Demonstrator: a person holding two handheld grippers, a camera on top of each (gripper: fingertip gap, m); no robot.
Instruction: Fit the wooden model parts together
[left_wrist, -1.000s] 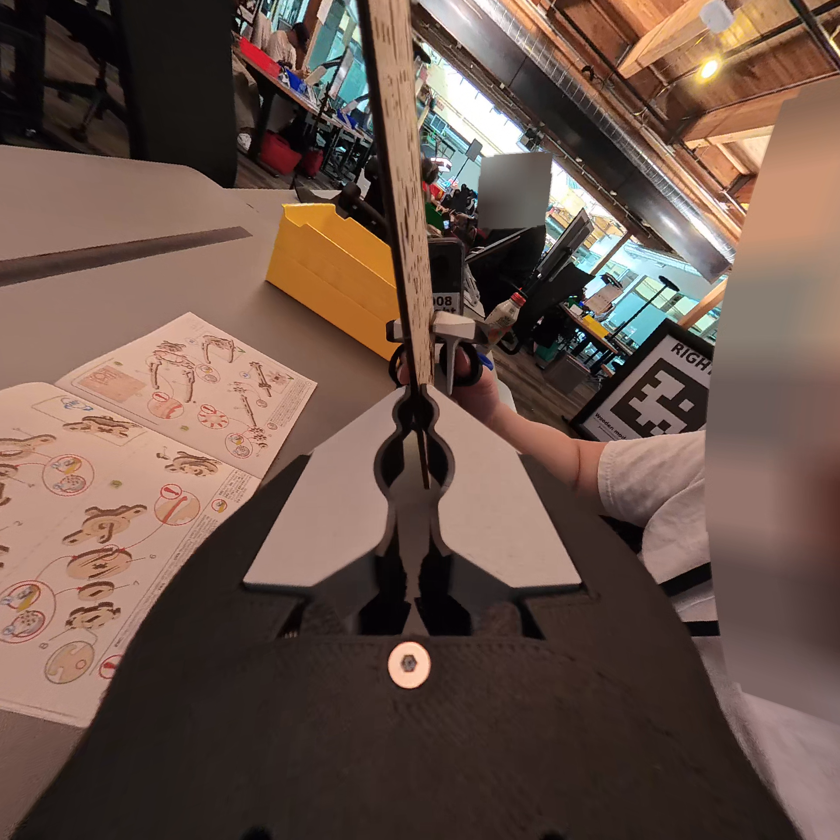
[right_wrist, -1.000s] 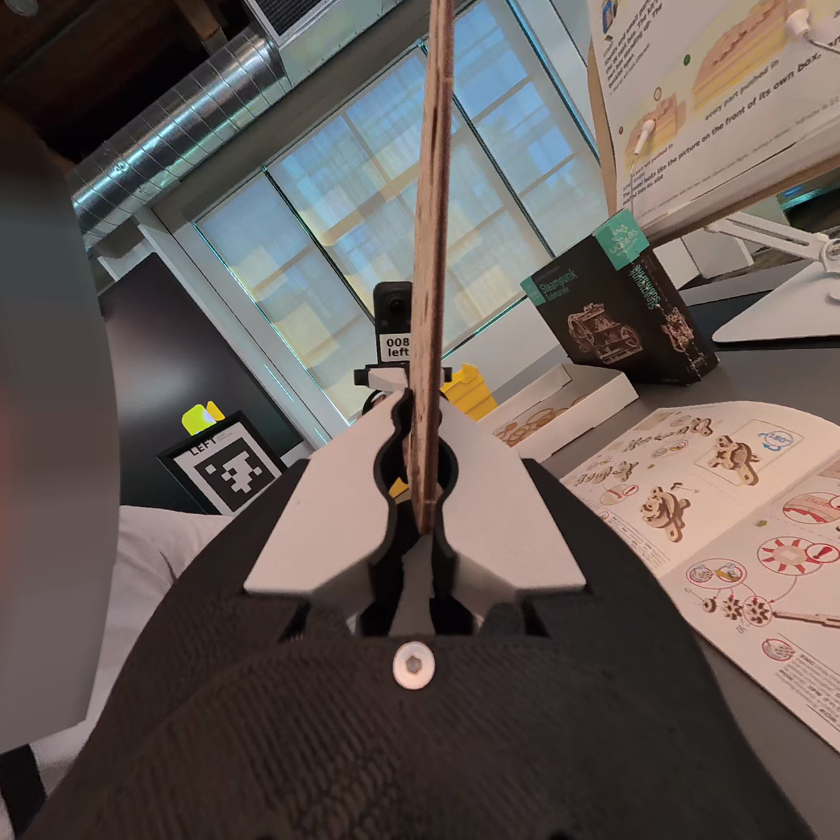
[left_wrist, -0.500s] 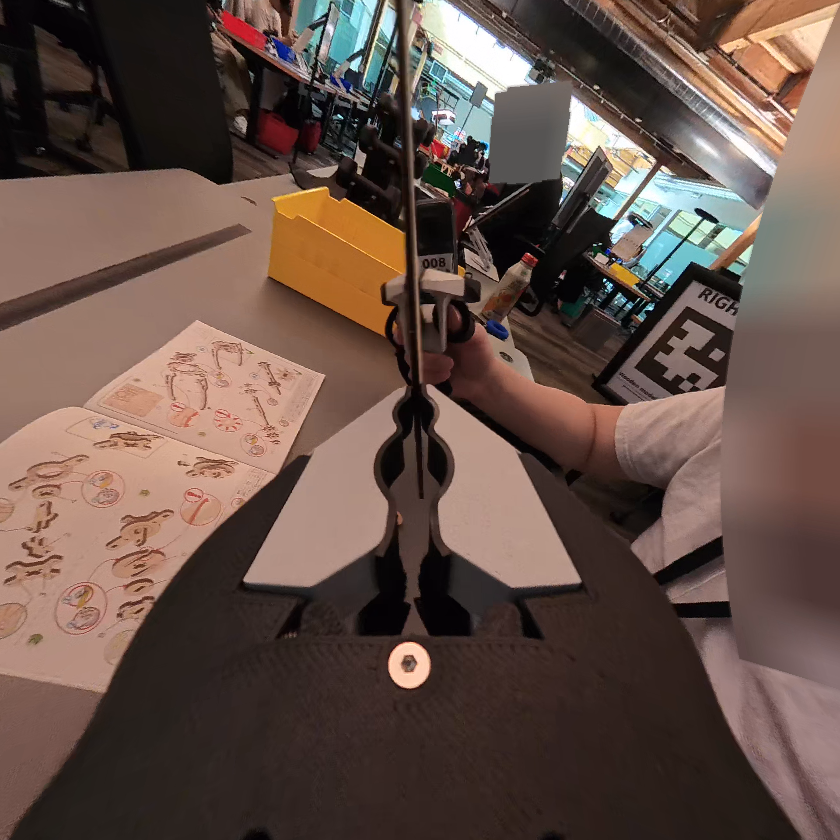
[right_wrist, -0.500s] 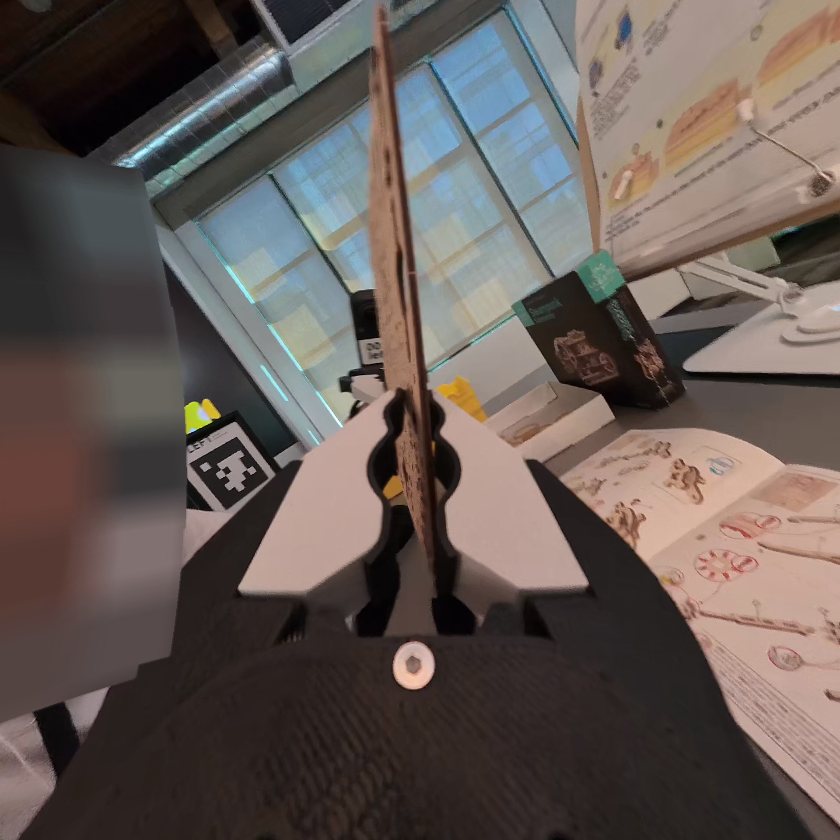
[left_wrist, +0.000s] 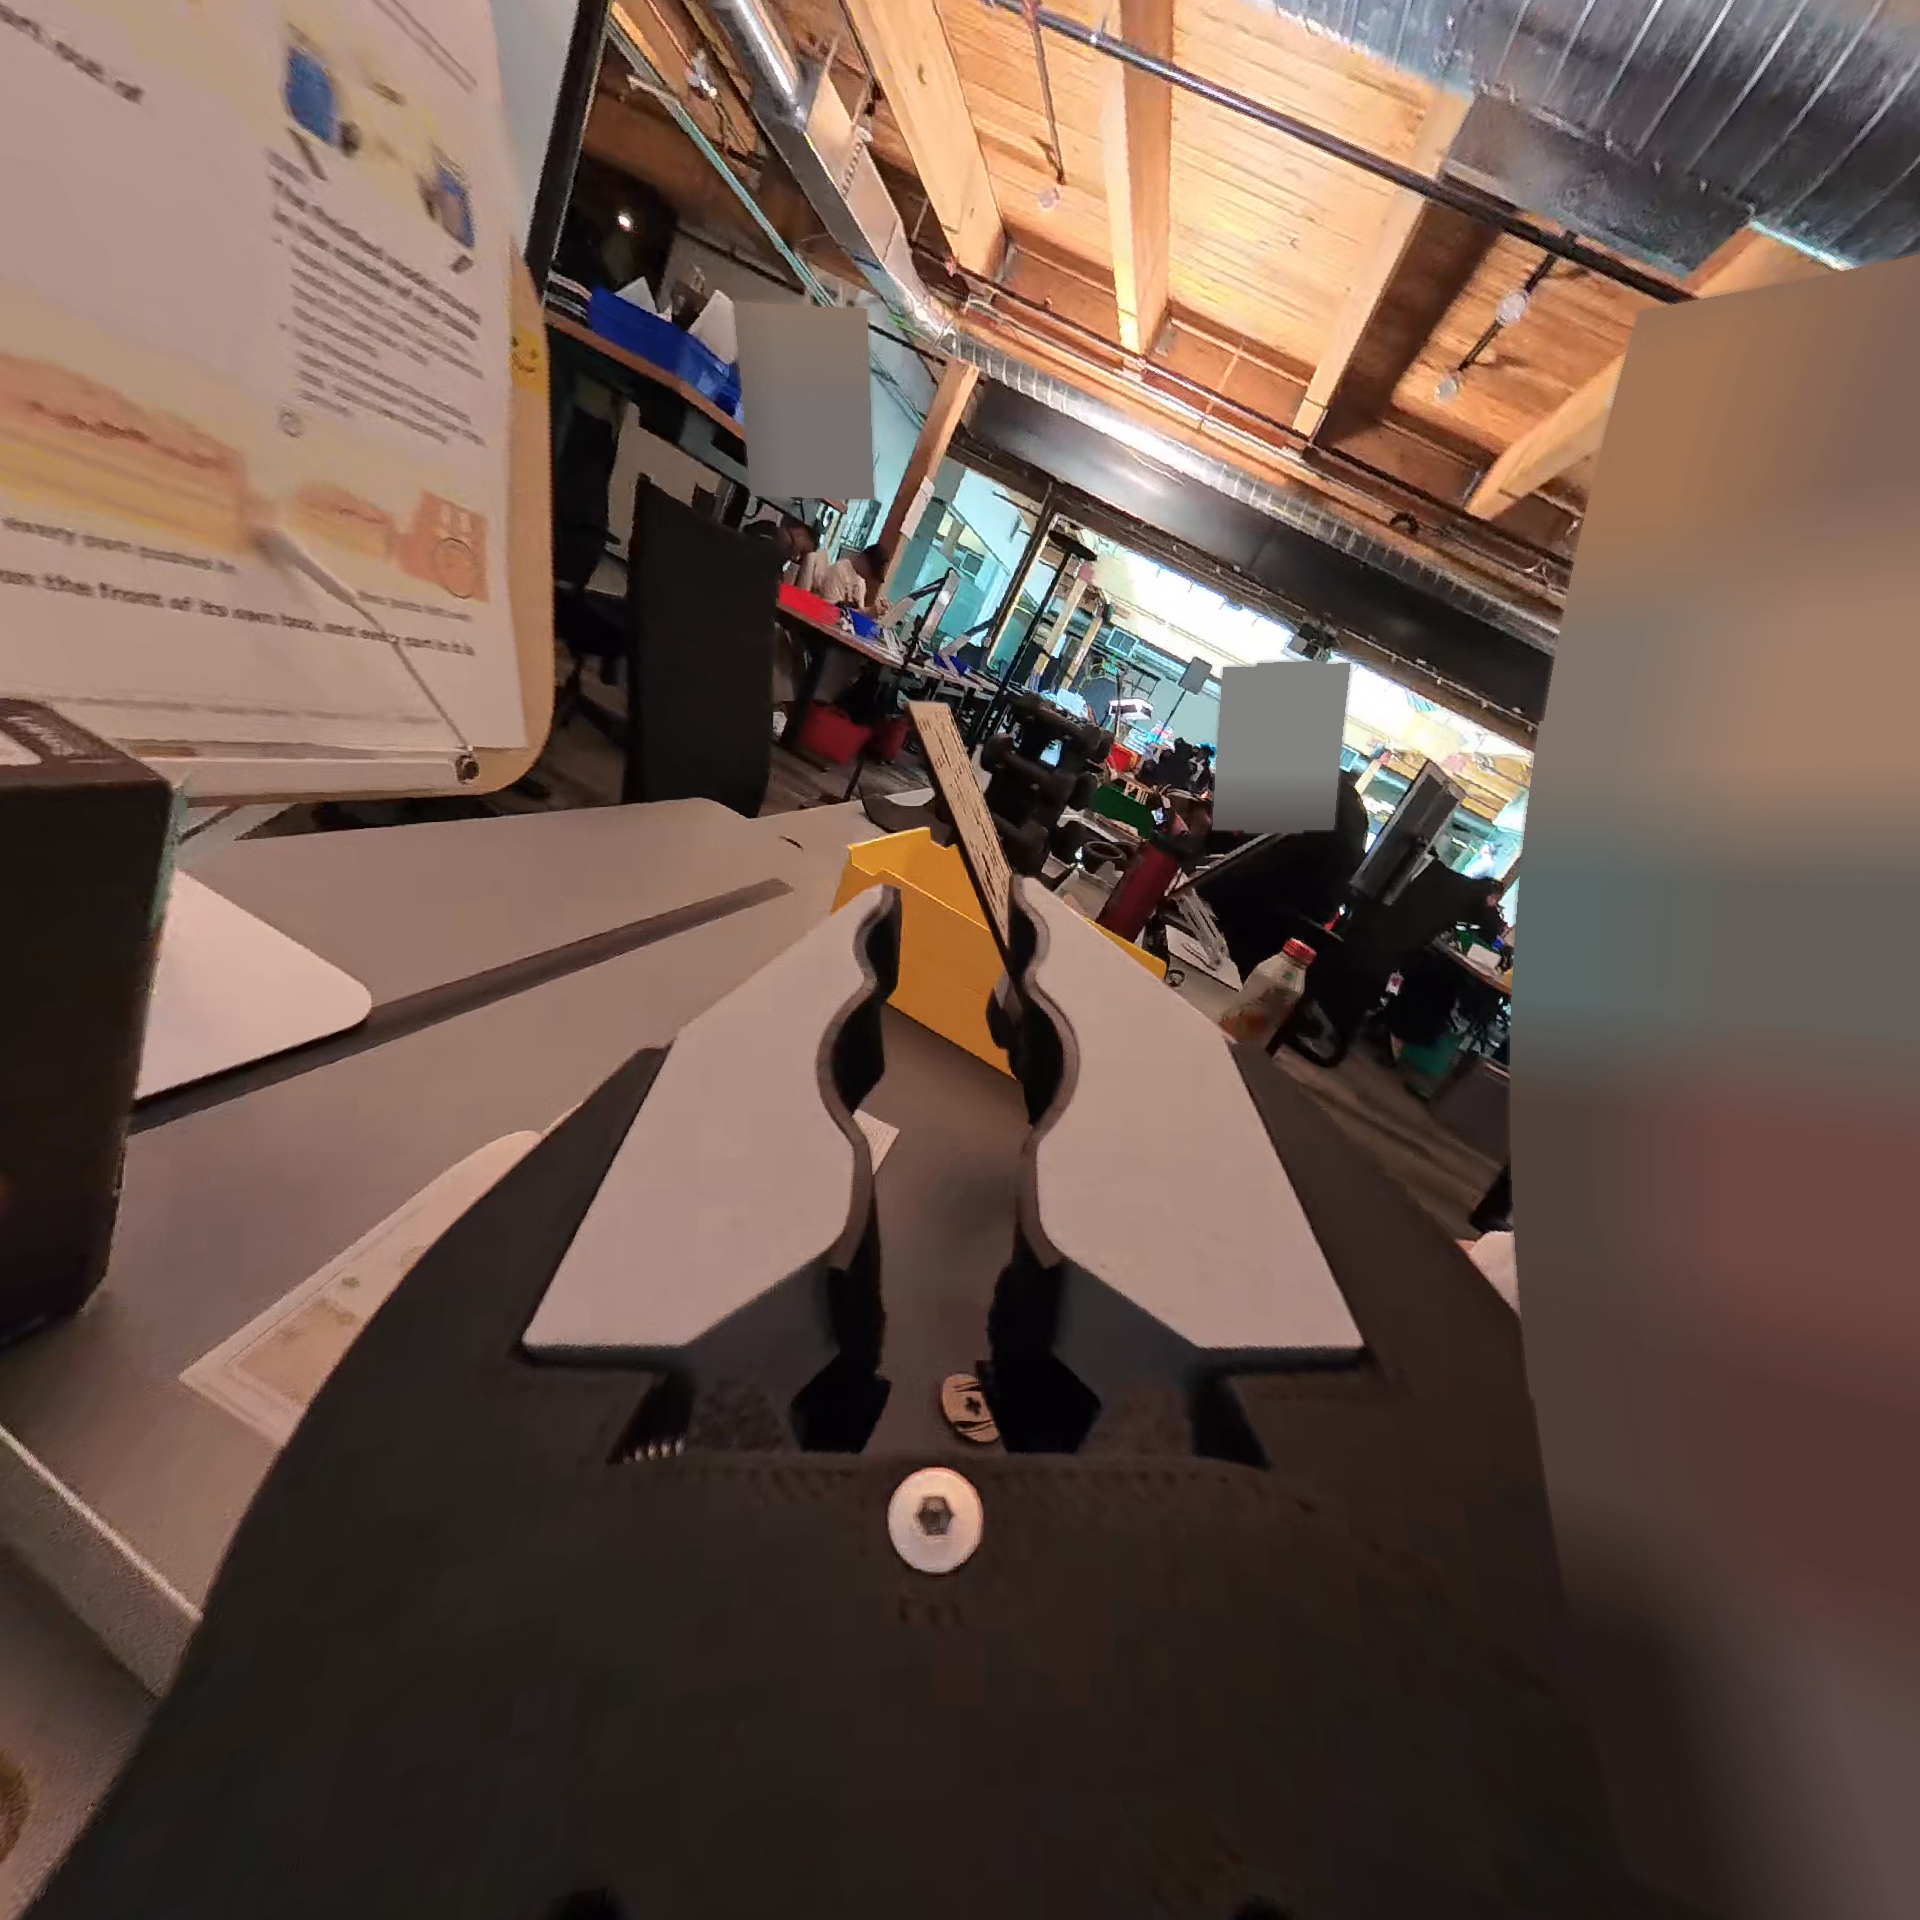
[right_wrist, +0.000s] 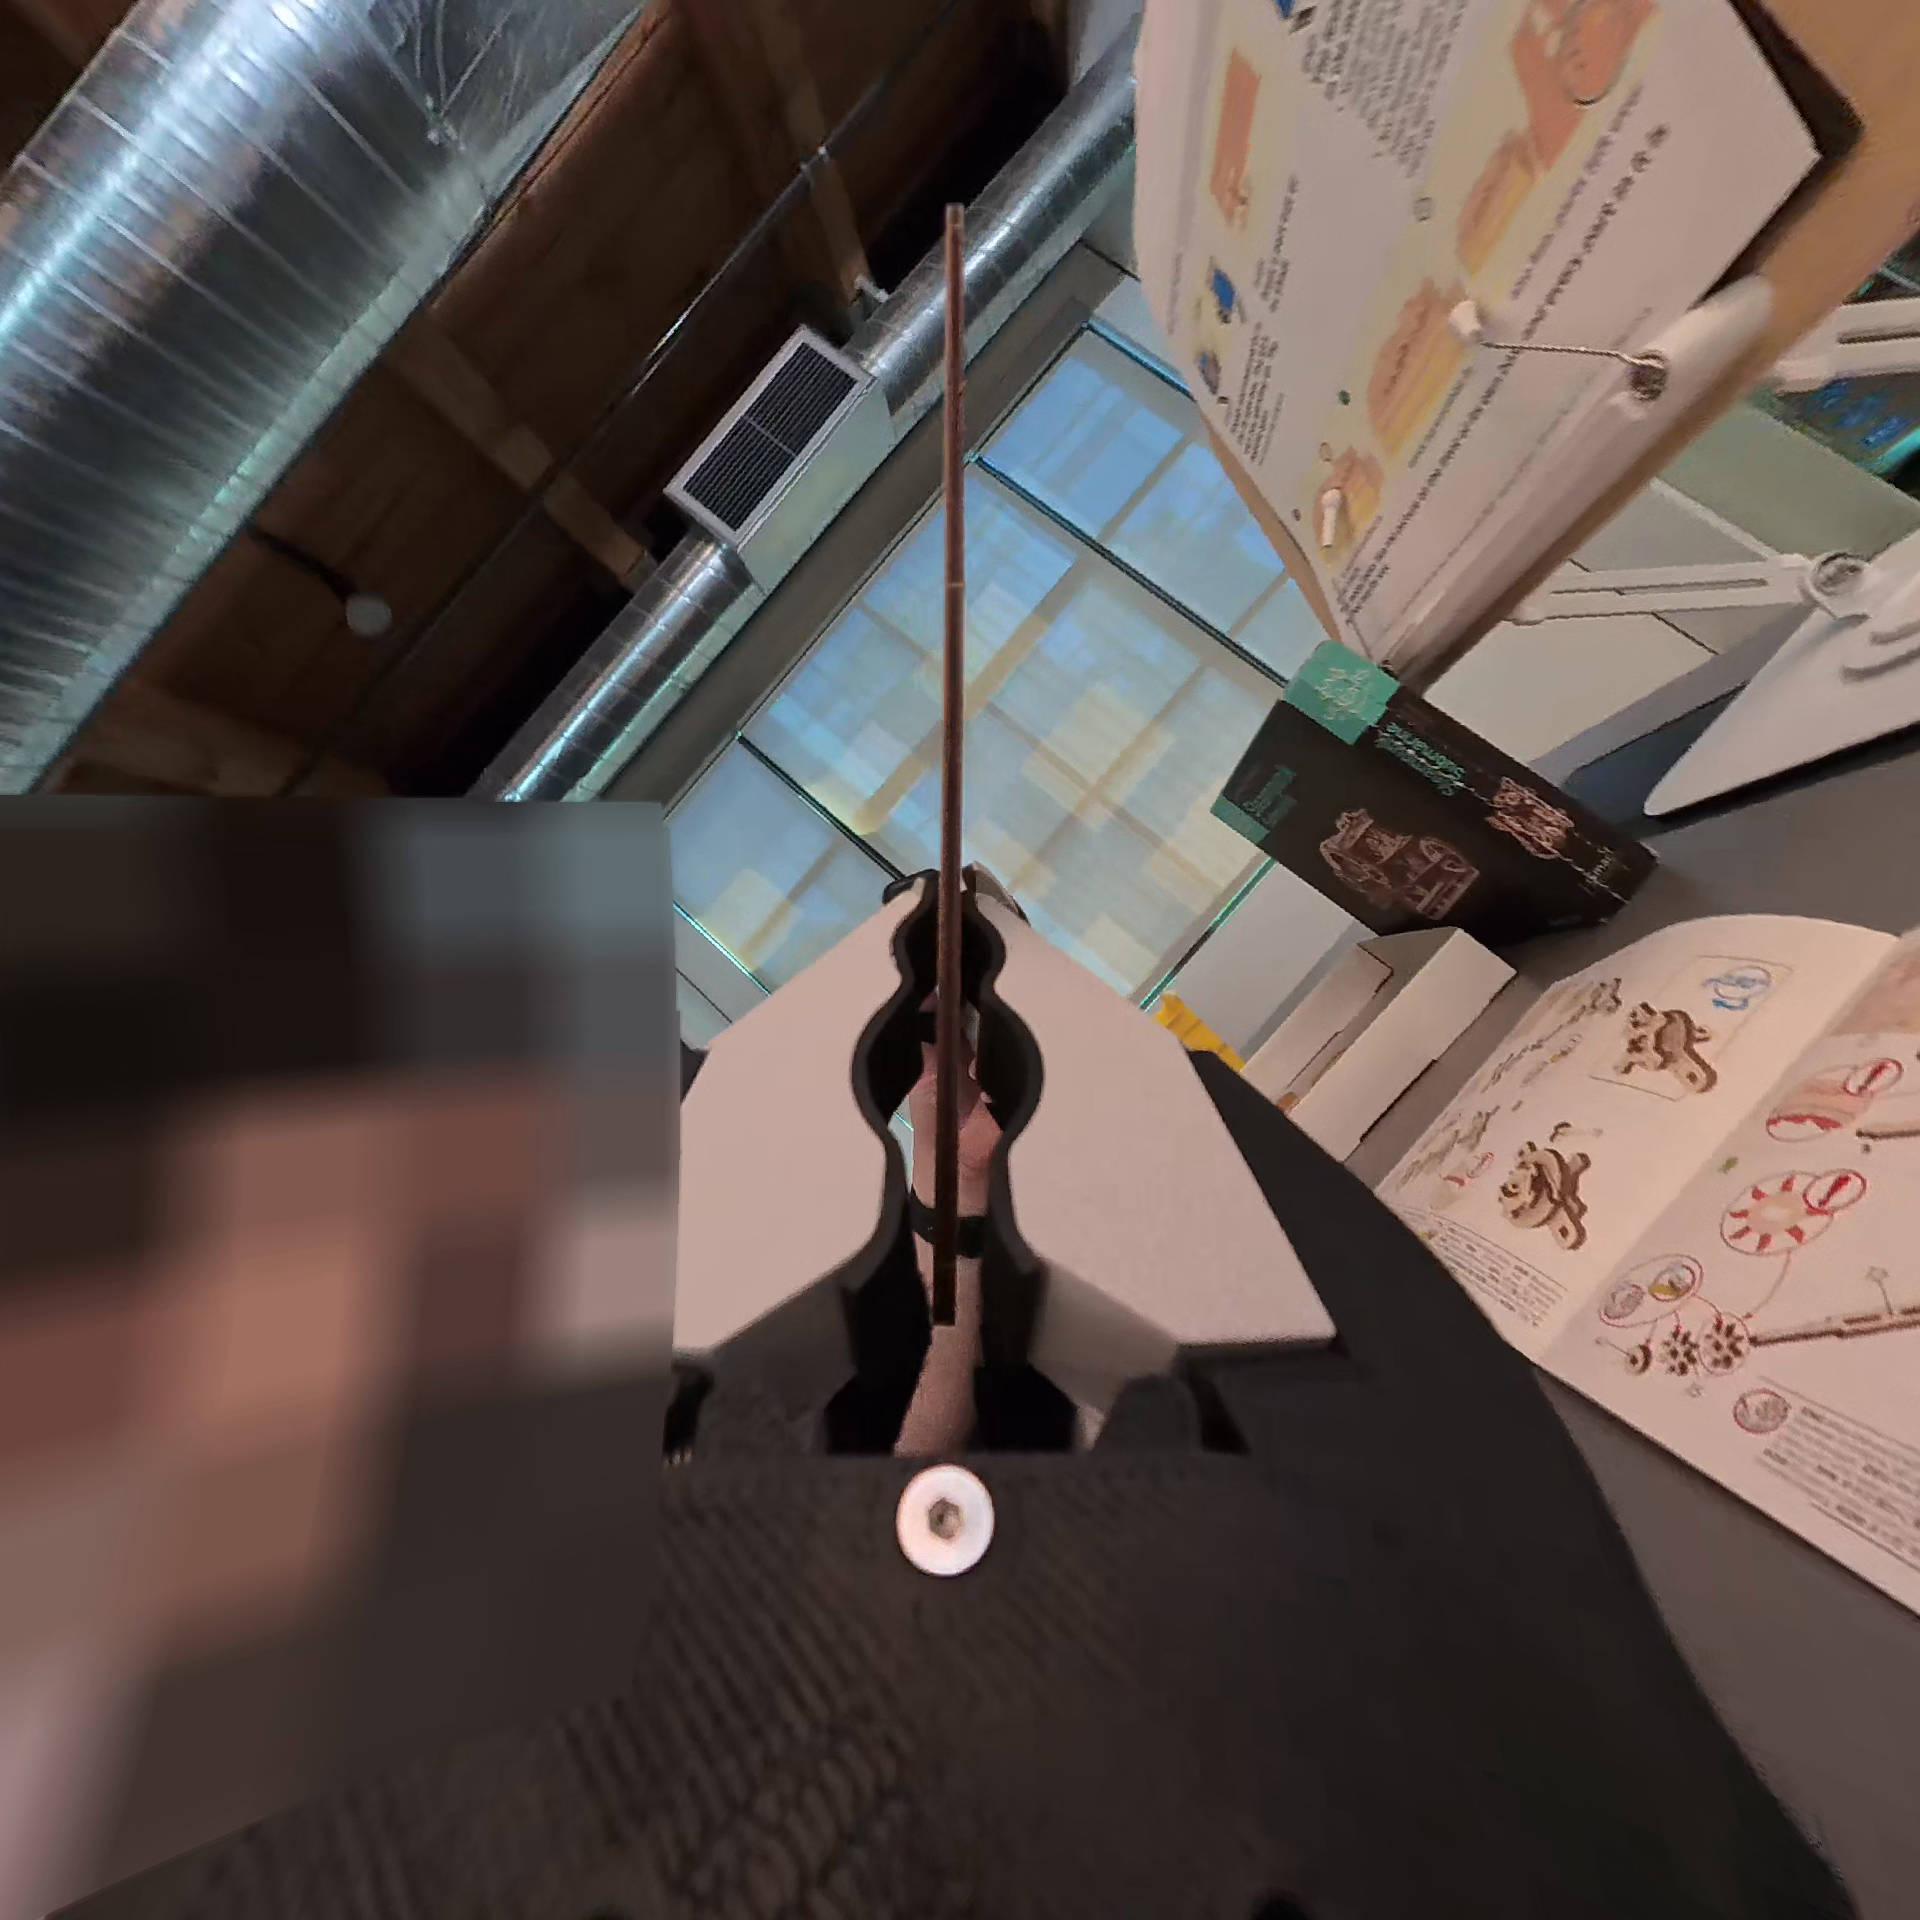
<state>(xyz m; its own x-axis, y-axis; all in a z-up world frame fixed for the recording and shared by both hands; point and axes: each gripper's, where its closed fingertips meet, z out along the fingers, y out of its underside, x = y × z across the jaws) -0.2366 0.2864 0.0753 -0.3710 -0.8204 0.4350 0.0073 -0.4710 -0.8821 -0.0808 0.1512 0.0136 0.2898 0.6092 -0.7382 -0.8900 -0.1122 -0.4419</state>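
My right gripper (right_wrist: 951, 914) clamps the thin wooden sheet (right_wrist: 952, 644) edge-on between its fingers, my left gripper (left_wrist: 951, 914) gapes beside the sheet, so I judge keeping it upright matters.

I see a wooden ceiling (left_wrist: 1226, 208) with beams and silver ducts (right_wrist: 208, 312). A large window (right_wrist: 1039, 675) gives daylight, and grey tables (left_wrist: 468, 894) stand below.

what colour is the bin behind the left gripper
Yellow bin, best seen in the left wrist view.
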